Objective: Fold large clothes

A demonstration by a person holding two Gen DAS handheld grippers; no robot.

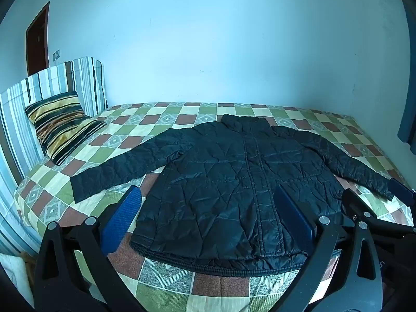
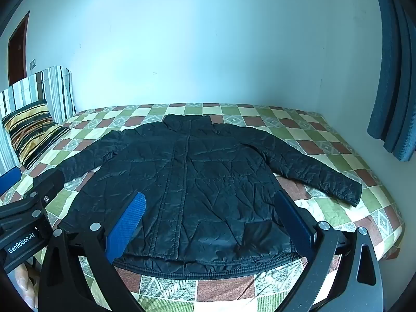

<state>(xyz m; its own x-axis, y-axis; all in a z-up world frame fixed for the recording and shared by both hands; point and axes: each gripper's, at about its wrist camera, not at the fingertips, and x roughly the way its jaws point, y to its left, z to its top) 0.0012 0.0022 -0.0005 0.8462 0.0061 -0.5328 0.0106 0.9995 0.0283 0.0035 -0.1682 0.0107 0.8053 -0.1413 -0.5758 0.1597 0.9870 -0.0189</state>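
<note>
A black quilted jacket is laid flat, front up, on the bed, with both sleeves spread outward and the collar toward the wall. Its hem is seen near the bed's near edge. The checked bedcover is seen beneath it. A striped pillow is propped at the striped headboard, well apart from the jacket. The left claw and the right claw are held released above the hem, nothing being gripped. A blue curtain is hung at the right

Black quilted jacket spread flat on checkered bedspread, right gripper jaws wide apart above hem
</note>
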